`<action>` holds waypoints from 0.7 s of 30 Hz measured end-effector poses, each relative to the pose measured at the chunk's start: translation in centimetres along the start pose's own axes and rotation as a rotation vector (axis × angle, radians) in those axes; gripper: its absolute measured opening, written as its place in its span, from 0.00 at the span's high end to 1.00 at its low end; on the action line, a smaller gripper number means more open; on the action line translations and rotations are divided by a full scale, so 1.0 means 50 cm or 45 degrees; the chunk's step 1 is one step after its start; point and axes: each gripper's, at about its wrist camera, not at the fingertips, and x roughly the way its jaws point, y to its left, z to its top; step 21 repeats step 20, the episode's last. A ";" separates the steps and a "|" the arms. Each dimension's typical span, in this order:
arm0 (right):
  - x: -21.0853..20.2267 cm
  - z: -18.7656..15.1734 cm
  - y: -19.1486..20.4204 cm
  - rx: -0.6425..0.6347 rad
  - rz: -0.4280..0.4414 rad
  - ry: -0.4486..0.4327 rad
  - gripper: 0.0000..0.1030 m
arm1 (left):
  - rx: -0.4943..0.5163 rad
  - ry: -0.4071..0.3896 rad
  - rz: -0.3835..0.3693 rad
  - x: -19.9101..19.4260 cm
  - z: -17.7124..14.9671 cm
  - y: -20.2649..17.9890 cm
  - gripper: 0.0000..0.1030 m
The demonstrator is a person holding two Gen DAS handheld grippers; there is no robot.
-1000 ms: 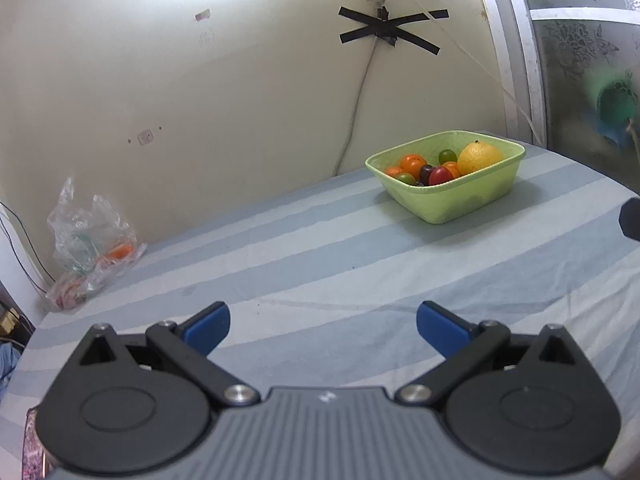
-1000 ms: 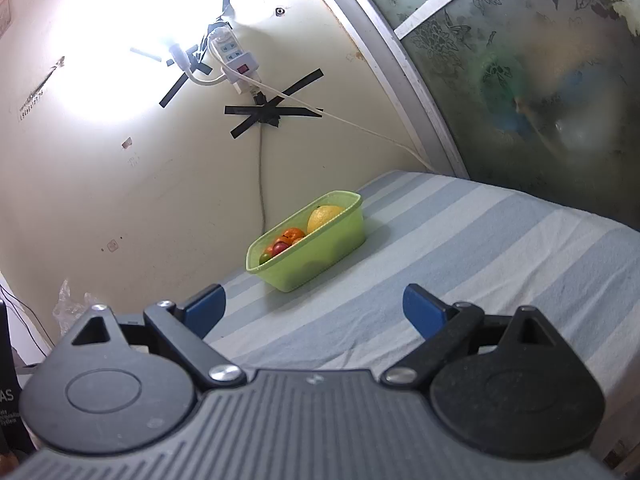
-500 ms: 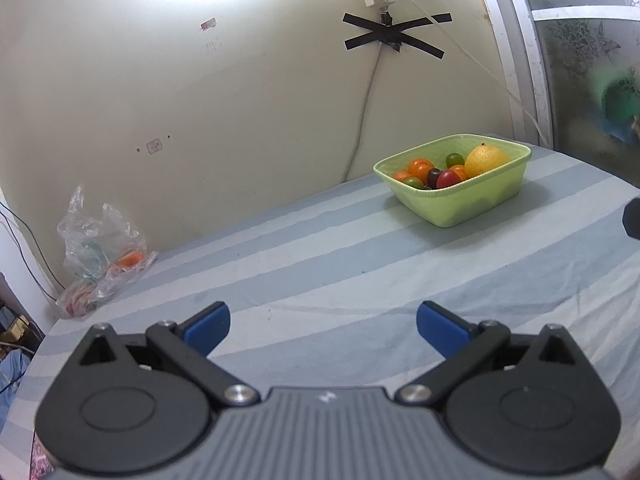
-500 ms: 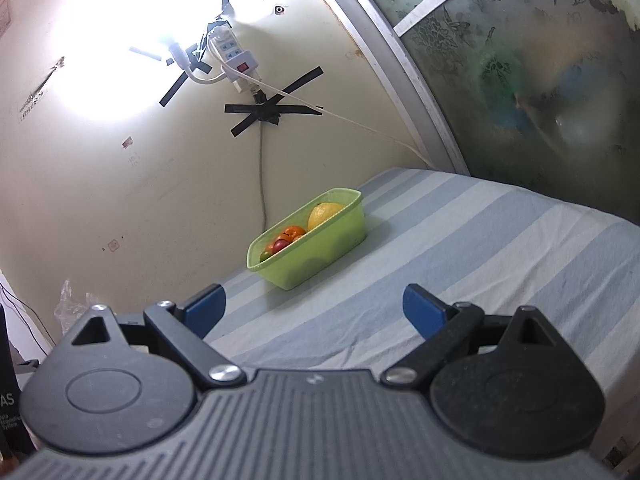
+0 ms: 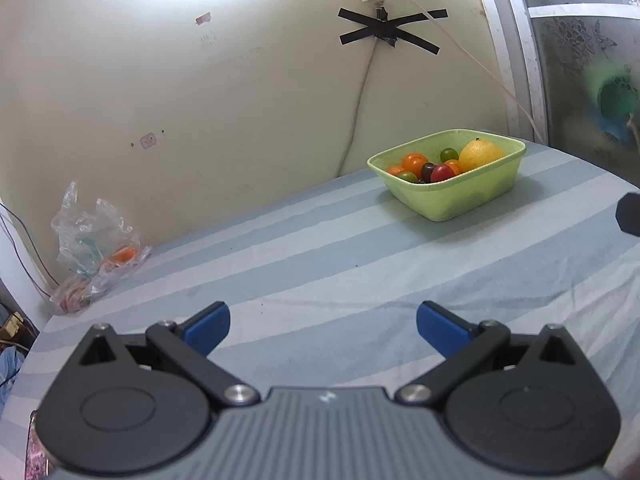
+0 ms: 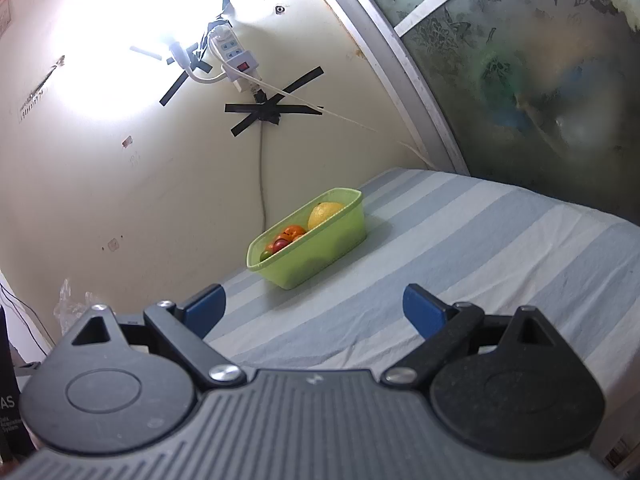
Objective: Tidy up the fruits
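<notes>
Sitting near the far edge of the table, close to the wall, a light green tub [image 5: 460,196] holds the fruits: a big yellow lemon-like fruit [image 5: 480,155] at its right end, an orange [image 5: 415,161] toward the left, and small green [image 5: 449,154], red [image 5: 441,172] and dark purple [image 5: 428,169] fruits crowded between them. From the right wrist view the same tub [image 6: 316,252] shows its long side, with the yellow fruit [image 6: 325,213] at the far end and the orange one [image 6: 291,233] beside it.

The table [image 5: 360,264] is covered with a cloth striped in pale blue and white, and the tub rests directly on it. At the far left corner of the table lies a crumpled clear plastic bag [image 5: 92,248] with something orange inside, well apart from the tub.

Both tongs hang over the near part of the cloth, well short of the tub. The left gripper [image 5: 322,322] has its blue-tipped fingers spread wide with nothing between them; the right gripper [image 6: 314,306] is likewise spread and holds nothing.

On the wall behind, a white power strip [image 6: 236,54] hangs above a cross of black tape [image 6: 272,106], and a cable drops from it toward the table.
</notes>
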 end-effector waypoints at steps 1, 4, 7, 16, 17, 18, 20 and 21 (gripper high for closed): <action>0.001 0.000 0.001 -0.001 0.000 0.001 0.06 | -0.001 0.004 -0.003 0.001 -0.001 0.000 0.00; 0.001 0.002 0.001 -0.004 0.000 0.001 0.06 | -0.006 0.009 -0.007 0.002 -0.001 0.001 0.00; 0.003 0.002 0.002 -0.008 0.000 0.003 0.06 | -0.008 0.011 -0.011 0.004 -0.002 0.004 0.00; 0.009 0.003 0.007 -0.037 0.002 0.004 0.06 | -0.058 0.049 -0.100 0.010 -0.001 0.021 0.00; 0.009 0.002 0.010 -0.045 0.001 0.002 0.06 | -0.073 0.069 -0.143 0.013 0.000 0.026 0.00; 0.009 0.002 0.012 -0.055 0.000 0.000 0.06 | -0.092 0.091 -0.190 0.017 0.001 0.031 0.00; 0.011 0.002 0.019 -0.080 0.001 -0.004 0.06 | -0.133 0.131 -0.262 0.027 0.000 0.040 0.00; 0.011 0.002 0.019 -0.080 0.001 -0.004 0.06 | -0.133 0.131 -0.262 0.027 0.000 0.040 0.00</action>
